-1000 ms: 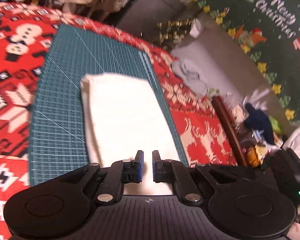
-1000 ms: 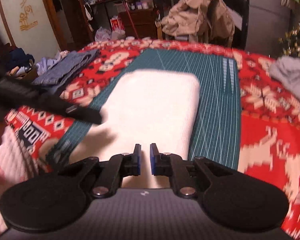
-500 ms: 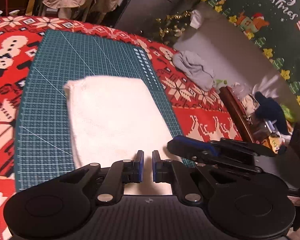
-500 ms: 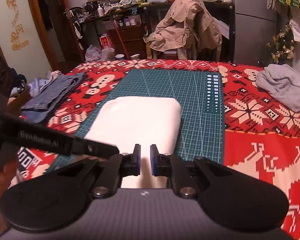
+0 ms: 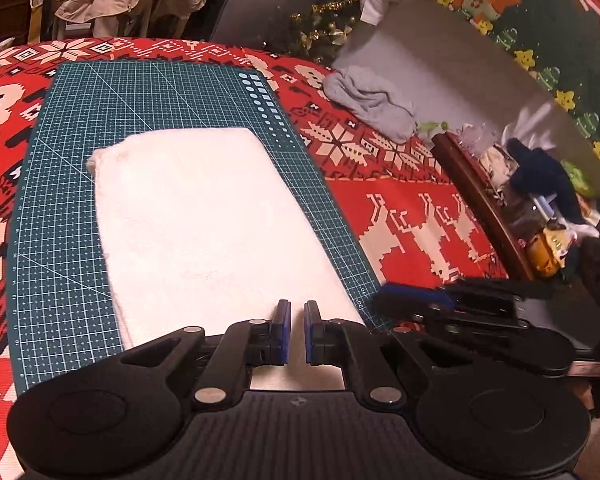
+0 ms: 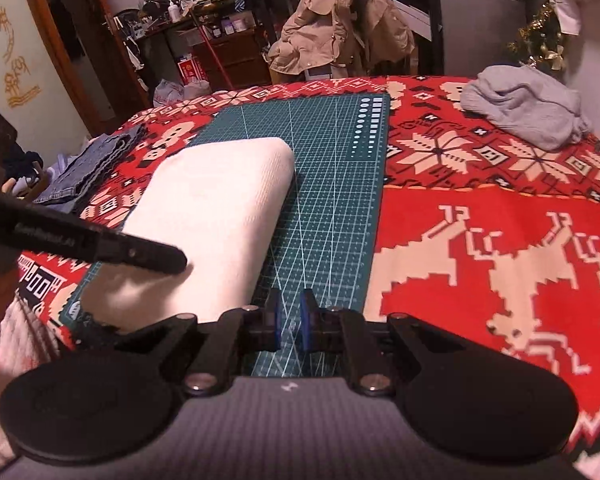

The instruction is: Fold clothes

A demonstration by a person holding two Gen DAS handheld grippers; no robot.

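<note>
On the mat (image 5: 64, 216) | towel (image 5: 204, 224) lies folded flat | your left gripper (image 5: 296, 334) sits over its near end, fingers narrow, empty | your right gripper (image 6: 290, 320) is beside its right edge over mat, narrow, empty

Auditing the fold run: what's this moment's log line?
item: folded white towel on green cutting mat | left gripper: shut, empty | right gripper: shut, empty
</note>
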